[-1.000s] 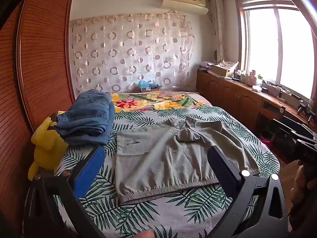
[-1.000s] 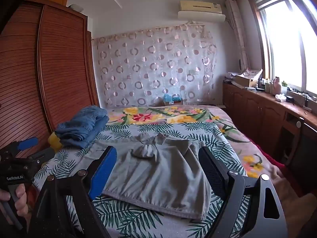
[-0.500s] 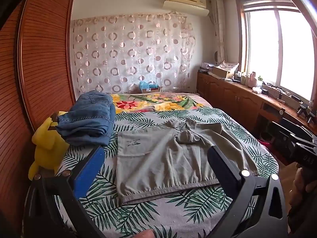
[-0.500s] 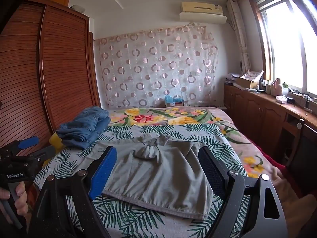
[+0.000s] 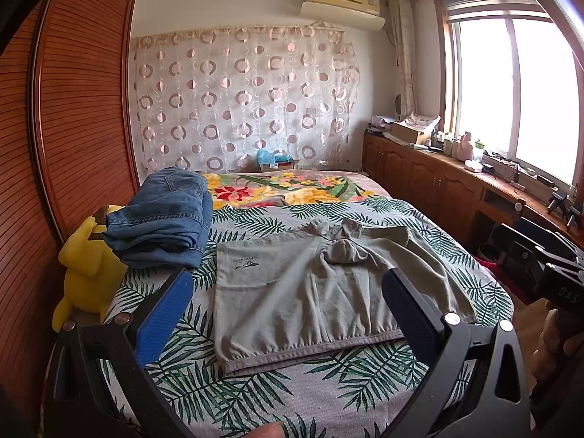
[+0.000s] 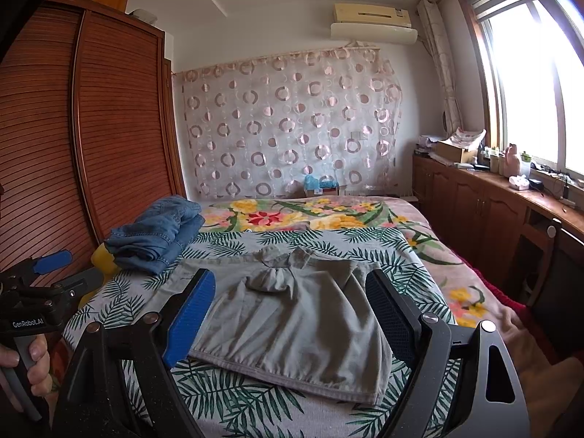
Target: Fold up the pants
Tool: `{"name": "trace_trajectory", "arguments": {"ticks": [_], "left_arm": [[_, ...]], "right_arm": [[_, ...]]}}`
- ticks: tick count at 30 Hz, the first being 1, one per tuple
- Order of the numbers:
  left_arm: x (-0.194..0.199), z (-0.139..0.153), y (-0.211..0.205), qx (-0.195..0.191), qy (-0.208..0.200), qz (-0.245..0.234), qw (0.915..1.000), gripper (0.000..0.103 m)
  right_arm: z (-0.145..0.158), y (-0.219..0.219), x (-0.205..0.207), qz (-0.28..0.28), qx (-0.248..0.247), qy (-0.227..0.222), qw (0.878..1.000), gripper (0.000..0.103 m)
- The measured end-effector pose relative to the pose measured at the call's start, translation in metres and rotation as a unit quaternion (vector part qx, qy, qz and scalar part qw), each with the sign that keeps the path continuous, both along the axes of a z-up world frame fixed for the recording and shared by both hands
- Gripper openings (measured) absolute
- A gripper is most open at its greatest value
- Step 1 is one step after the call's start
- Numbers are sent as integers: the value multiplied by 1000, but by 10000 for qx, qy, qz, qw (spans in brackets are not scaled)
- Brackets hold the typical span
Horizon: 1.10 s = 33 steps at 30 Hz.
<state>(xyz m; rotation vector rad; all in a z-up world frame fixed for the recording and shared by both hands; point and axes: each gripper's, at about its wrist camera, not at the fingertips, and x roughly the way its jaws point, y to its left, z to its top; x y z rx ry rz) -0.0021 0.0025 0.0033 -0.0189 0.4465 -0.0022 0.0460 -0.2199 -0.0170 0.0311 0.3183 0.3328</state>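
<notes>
The grey pants (image 5: 314,292) are spread flat on the leaf-print bed cover (image 5: 292,387), beside folded jeans (image 5: 164,219), while the left gripper (image 5: 288,314) and right gripper (image 6: 292,314) are held above them, jaws wide and empty.

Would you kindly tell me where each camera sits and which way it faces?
Left wrist: on the left gripper, above the bed's near left, facing the far curtain; its open fingers frame the grey pants; the right gripper's body shows at the right edge.
Right wrist: on the right gripper, further right, facing the same way; its open fingers frame the pants; the left hand shows at lower left.
Shared: pants, jeans, curtain, window.
</notes>
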Motion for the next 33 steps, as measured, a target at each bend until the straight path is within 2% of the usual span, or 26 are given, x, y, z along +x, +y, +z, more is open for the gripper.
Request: {"name": "trace_trajectory", "arguments": {"ticks": [9,33], "left_arm": [[-2,9,0,35,-17,36,10000,103],[-1,9,-6,60,-49,27,10000,103]], "right_arm": [[-1,1,2,-12,-11,-5,10000,86],[-1,1,1,-6,14,-27,10000,86]]}}
